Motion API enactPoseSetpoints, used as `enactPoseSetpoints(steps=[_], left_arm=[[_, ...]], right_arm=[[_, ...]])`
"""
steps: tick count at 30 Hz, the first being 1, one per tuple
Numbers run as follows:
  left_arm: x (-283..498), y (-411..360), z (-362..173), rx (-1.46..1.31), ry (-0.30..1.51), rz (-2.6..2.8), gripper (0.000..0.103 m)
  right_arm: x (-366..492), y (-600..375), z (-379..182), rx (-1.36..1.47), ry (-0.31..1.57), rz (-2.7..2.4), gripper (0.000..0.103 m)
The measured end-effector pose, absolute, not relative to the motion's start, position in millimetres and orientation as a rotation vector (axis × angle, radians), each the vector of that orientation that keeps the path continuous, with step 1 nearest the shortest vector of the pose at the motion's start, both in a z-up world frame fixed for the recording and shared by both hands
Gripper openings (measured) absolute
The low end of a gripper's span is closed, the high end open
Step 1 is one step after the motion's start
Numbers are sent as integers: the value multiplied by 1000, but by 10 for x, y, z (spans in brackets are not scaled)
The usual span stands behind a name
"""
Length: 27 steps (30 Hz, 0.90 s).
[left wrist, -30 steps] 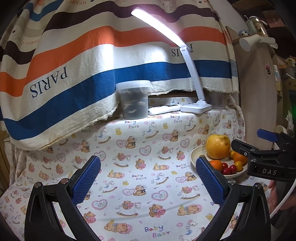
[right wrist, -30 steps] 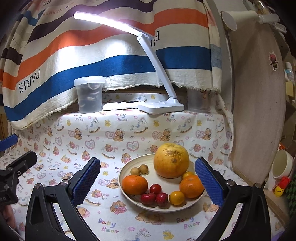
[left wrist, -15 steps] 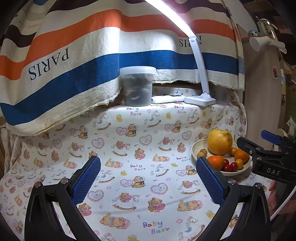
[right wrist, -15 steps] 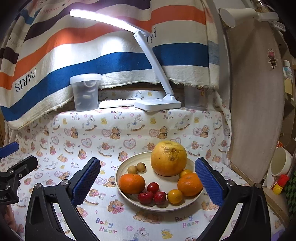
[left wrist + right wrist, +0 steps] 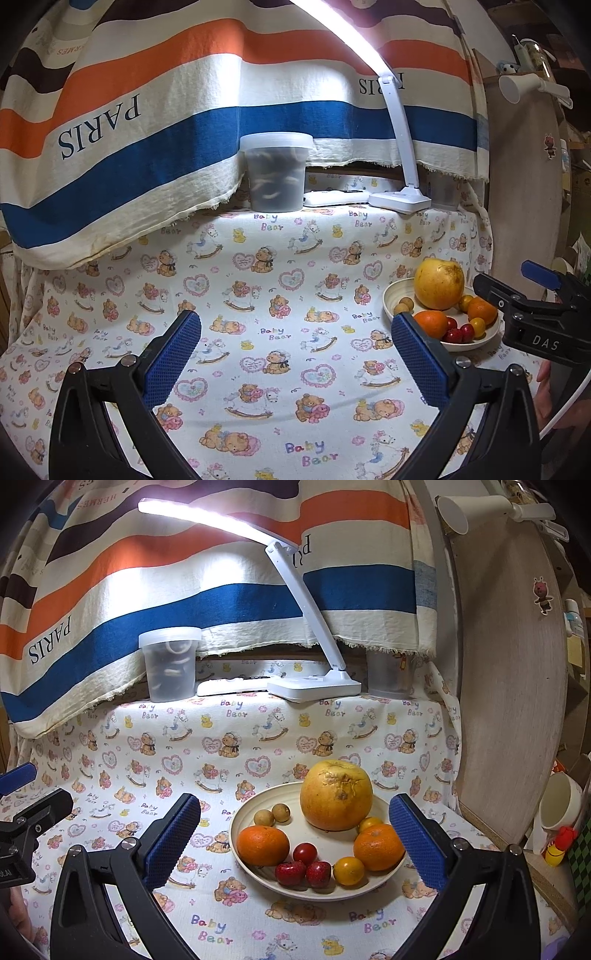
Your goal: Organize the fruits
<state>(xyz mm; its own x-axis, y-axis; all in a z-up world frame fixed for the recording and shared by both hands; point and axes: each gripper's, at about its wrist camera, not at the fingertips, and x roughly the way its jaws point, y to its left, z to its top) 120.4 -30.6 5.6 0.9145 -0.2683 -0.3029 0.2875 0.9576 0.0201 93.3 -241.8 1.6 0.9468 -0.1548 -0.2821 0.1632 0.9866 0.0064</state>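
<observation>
A cream plate sits on the bear-print cloth. It holds a large yellow pomelo, two oranges, three small red fruits, small yellow fruits and two brown longans. My right gripper is open and empty, its blue pads either side of the plate's front, above it. My left gripper is open and empty over bare cloth, left of the plate. The right gripper also shows at the right edge of the left wrist view.
A lidded plastic tub, a white remote, a white desk lamp and a second tub stand along the back under a striped cloth. A wooden board stands at the right. A white cup is beyond it.
Both views have tilted downward and drawn slightly closer to the table; the plate sits lower and larger in the right view. Both grippers stay open and nothing was grasped.
</observation>
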Motion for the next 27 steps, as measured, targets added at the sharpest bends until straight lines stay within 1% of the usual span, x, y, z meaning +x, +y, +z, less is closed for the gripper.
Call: enactPoseSetpoints(steps=[27], left_arm=[[1202, -317, 51, 85, 291, -257, 102]], right_arm=[[929, -2423, 16, 31, 284, -163, 103]])
